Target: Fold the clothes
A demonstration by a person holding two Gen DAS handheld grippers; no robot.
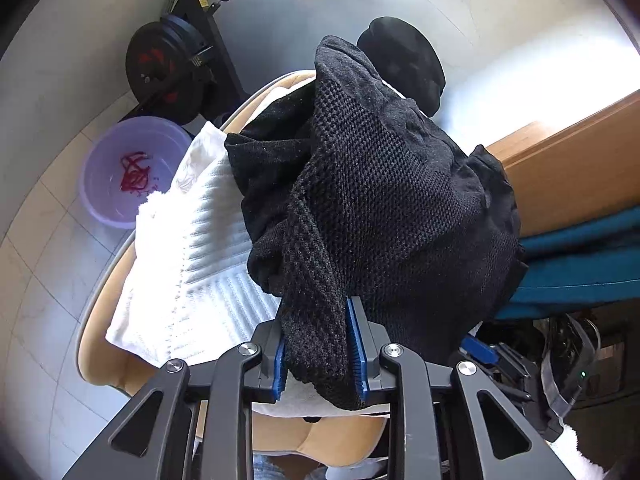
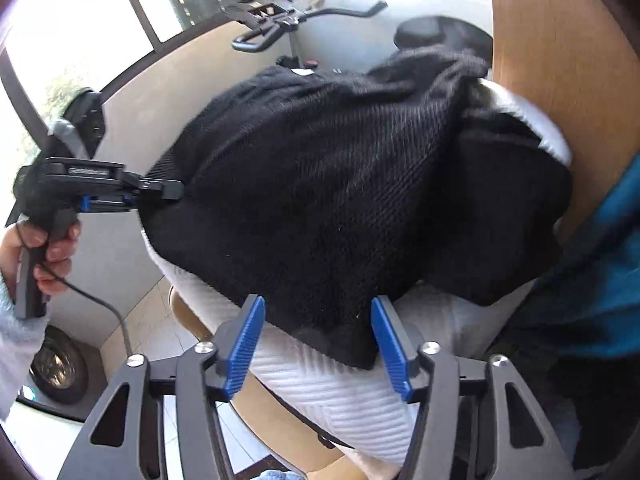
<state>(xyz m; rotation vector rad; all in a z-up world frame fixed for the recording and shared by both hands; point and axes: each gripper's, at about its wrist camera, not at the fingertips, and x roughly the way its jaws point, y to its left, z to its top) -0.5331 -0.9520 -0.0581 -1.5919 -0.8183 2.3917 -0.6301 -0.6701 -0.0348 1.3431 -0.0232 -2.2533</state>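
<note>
Blue-padded fingers (image 1: 357,344) of the left gripper (image 1: 320,348) are clamped on a bunched fold of the black knitted garment (image 1: 384,200), cloth filling the narrow gap between the pads; blue-padded fingers (image 2: 246,344) of the right gripper (image 2: 318,344) stand wide, a lower corner of the same garment lying between them, neither pad seen pressing on it; garment heaped in loose folds over a white ribbed towel (image 1: 192,264), which covers a tan rounded padded seat (image 1: 108,360); far end of the garment sits near a black round knob-like object (image 1: 404,60); in the right wrist view the left gripper grips the garment's left edge, a bare hand (image 2: 44,256) around its handle, a thin black cable trailing down from it; lilac plastic basin (image 1: 120,168) with red scraps inside on the tiled floor (image 1: 44,248), just beside the seat; black exercise bike with a weighted flywheel (image 1: 168,64) behind the basin; teal cloth (image 1: 580,256) and a brown wooden panel (image 1: 568,172) to the right.
</note>
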